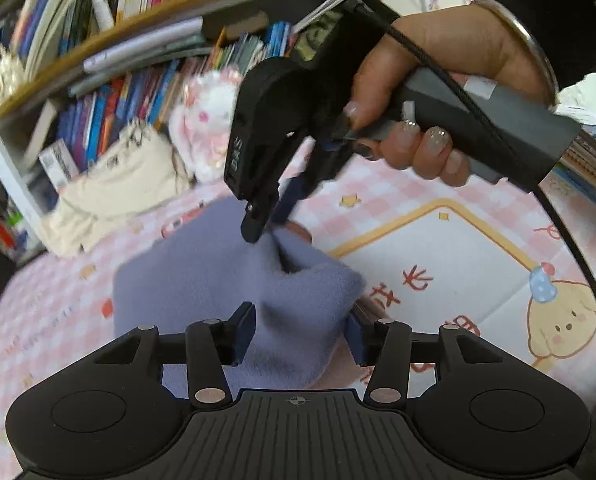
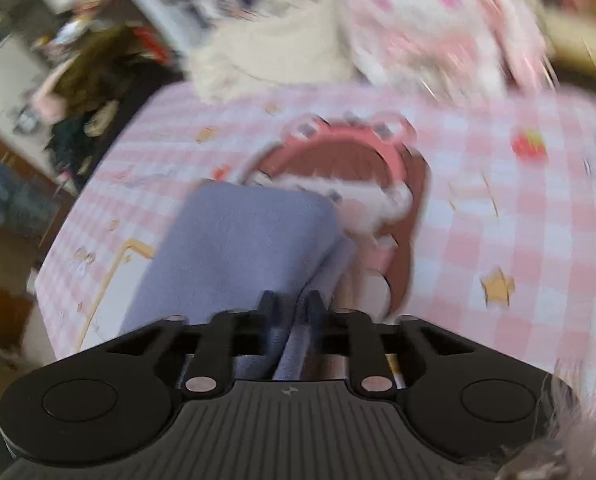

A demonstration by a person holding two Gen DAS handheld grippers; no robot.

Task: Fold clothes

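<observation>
A lilac fleece cloth [image 1: 202, 272] lies bunched on a pink checked mat [image 1: 438, 264]. In the left wrist view my left gripper [image 1: 300, 330] straddles the cloth's near fold, which fills the gap and touches both pads. My right gripper [image 1: 270, 228], held by a person's hand [image 1: 418, 80], points down from above and pinches a raised fold at the cloth's far edge. In the blurred right wrist view the right gripper [image 2: 292, 308] has its fingers close together with a fold of the cloth [image 2: 238, 240] between them. The rest of the cloth stretches ahead over the mat [image 2: 518, 208].
A pink and white plush toy [image 1: 210, 120] and a cream bag [image 1: 130, 176] sit at the mat's far edge, below a bookshelf [image 1: 138, 60]. The right gripper's black cable [image 1: 578, 260] hangs along the right side. A stack of books [image 1: 594, 168] stands at far right.
</observation>
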